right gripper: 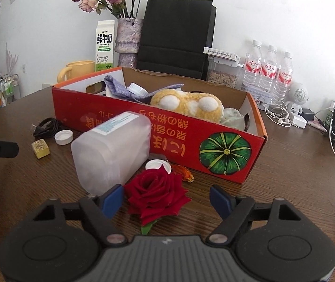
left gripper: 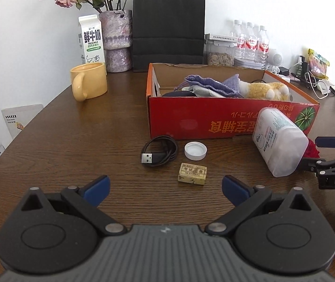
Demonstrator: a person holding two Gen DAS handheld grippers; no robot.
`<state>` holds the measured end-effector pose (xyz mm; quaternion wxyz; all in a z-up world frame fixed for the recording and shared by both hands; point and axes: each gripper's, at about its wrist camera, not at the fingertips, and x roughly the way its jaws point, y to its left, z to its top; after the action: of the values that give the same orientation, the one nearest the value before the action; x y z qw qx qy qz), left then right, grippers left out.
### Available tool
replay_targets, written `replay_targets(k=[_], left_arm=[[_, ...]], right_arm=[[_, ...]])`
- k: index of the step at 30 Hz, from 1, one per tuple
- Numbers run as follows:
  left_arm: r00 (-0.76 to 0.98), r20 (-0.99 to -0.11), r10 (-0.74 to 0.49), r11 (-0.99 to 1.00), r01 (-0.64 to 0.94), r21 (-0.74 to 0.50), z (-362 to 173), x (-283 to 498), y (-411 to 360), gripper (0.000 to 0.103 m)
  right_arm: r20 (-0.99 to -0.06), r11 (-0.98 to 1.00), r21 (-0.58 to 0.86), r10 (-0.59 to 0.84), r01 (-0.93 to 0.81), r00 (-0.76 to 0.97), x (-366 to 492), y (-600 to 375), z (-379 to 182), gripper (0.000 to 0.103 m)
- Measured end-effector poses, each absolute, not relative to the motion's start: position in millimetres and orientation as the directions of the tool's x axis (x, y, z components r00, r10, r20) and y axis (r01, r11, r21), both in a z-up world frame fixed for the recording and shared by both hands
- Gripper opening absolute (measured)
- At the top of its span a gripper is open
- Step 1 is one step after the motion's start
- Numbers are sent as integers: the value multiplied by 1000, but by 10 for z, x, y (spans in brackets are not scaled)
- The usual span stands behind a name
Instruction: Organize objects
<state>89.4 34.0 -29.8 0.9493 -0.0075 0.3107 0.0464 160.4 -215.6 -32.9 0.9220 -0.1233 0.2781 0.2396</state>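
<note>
Both grippers, left (left gripper: 165,188) and right (right gripper: 167,199), gape empty; right closing on red rose (right gripper: 155,192) risks nudging adjacent plastic bottle (right gripper: 111,155).

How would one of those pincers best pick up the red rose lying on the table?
Probably by the bloom itself. The red rose lies flat, bloom up, with only a short leaf stub showing toward the camera. The open right gripper already straddles it, so come straight down from above and close gently across the petals, staying clear of the plastic jar to the left.
</note>
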Motion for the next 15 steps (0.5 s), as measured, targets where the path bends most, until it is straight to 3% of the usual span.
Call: replay_targets(k=[2,7,15], left_arm=[[797,-599,79,996,-89,13,-324,922,329,103],[790,-609,75,996,-87,10,-361,971,316,103],[785,-615,69,996,-87,2,-402,1035,290,103]], right_arm=[[-575,849,-71,394,-523,717,1613,-2166,-346,60],[-562,835,-48,431,-549,705,1590,-2183,-334,46],[-519,858,-44,419,-512,745,1531,-2247,-295,35]])
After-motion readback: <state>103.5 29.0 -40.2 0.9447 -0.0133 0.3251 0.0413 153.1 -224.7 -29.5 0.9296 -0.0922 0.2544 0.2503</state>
